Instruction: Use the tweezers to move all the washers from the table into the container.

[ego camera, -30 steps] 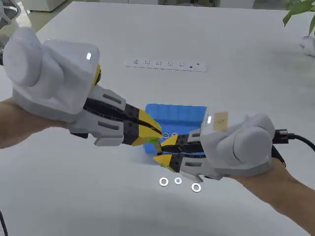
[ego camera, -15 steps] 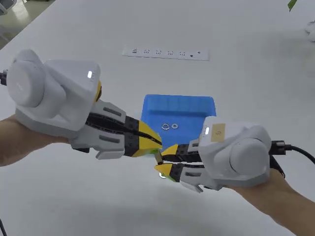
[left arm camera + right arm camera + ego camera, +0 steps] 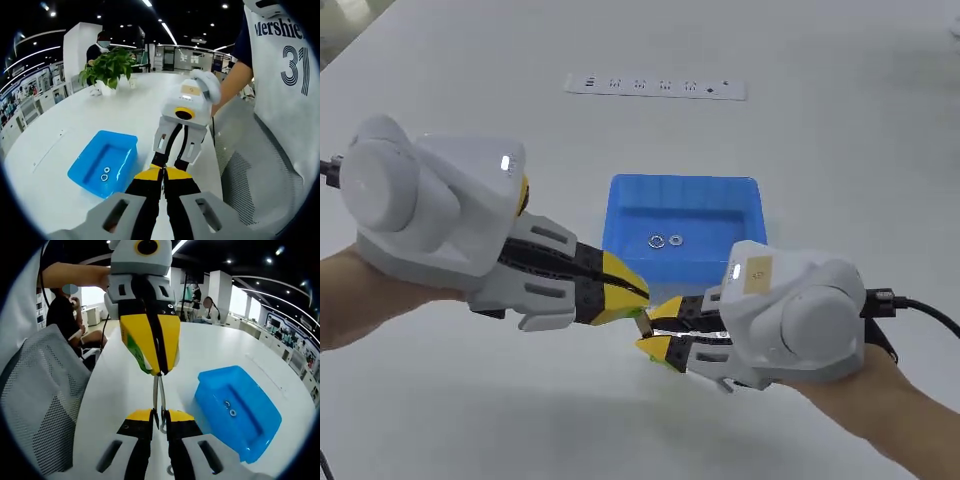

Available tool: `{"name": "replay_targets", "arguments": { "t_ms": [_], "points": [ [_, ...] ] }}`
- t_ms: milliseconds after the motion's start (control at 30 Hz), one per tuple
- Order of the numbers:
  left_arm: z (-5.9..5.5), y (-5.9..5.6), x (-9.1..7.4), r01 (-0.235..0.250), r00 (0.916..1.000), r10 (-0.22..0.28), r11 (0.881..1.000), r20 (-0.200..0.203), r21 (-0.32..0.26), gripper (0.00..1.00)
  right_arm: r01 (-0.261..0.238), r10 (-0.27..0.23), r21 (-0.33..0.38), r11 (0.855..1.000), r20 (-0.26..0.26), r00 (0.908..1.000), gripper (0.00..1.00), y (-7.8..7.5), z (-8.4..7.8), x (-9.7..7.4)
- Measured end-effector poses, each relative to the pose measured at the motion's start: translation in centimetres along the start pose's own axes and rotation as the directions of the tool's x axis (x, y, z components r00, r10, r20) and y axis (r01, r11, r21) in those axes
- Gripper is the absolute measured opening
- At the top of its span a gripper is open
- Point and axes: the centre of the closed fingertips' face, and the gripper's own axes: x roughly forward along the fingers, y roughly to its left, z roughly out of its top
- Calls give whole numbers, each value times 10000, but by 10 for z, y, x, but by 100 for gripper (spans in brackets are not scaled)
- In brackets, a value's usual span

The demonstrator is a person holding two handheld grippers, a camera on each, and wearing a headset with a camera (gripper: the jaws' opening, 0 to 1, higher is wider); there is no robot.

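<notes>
The slim metal tweezers (image 3: 158, 399) run from the left gripper's (image 3: 623, 291) shut yellow jaws down between the jaws of my right gripper (image 3: 159, 421), which press on the two arms. A small ring shows at the tweezer tips (image 3: 162, 429), low over the white table. In the head view both grippers meet nose to nose just in front of the blue container (image 3: 620, 215); the tweezers (image 3: 642, 320) bridge them. Two washers (image 3: 666, 241) lie inside the container. One more washer (image 3: 170, 470) lies on the table under my right gripper.
A white power strip (image 3: 655, 87) lies beyond the container. A potted plant (image 3: 107, 70) stands at the table's far end. A grey mesh chair (image 3: 40, 405) sits beside the table edge, and a person in a numbered shirt (image 3: 280, 75) is close by.
The head camera has tilted, so the container sits lower in the picture. Both grippers came down together toward the table in front of the container, covering the three loose washers seen earlier.
</notes>
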Motion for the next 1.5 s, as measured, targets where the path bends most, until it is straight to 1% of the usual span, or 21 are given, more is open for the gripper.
{"name": "replay_targets", "arguments": {
  "t_ms": [200, 367, 533, 800, 1033, 1100, 1200, 1333, 1500],
  "points": [
    [-1, 3, 2, -43, 10000, 43, 10000, 23, -37, 5, 3, -3, 64, 10000, -11, 10000, 11, -4, -2, 1],
    [-4, 2, 4, 38, 9999, -38, 10000, -109, -3, 5, -86, 86, 64, 9999, -78, 9999, 11, -1, -4, 4],
    [-6, 2, 6, 37, 9999, -37, 10000, -145, -17, 5, -93, 94, 79, 9999, -132, 9999, 11, -1, -7, 5],
    [-5, 1, 6, -9, 10000, 8, 10000, -86, -10, 5, -76, 77, 203, 9998, -85, 9999, 11, 0, -7, 4],
    [-5, -3, 7, 79, 9999, -79, 10000, -84, -31, 6, -149, 154, 416, 9990, -118, 9998, 12, 0, -8, 2],
    [-5, -2, 8, 68, 10000, -68, 10000, -67, -44, 6, -157, 163, 392, 9991, -142, 9998, 12, 0, -9, 2],
    [-4, -1, 8, 94, 9999, -95, 9999, -57, -84, 6, -142, 144, 140, 9998, -139, 9998, 11, 1, -9, 2],
    [-4, -1, 9, 133, 9999, -133, 9998, -3, -167, 6, -147, 150, 355, 9993, -72, 9999, 10, 0, -9, 1],
    [-3, -2, 8, 188, 9998, -186, 9992, 67, -360, 6, -178, 181, 233, 9996, -138, 9997, 10, 2, -8, 0]
  ]
}}
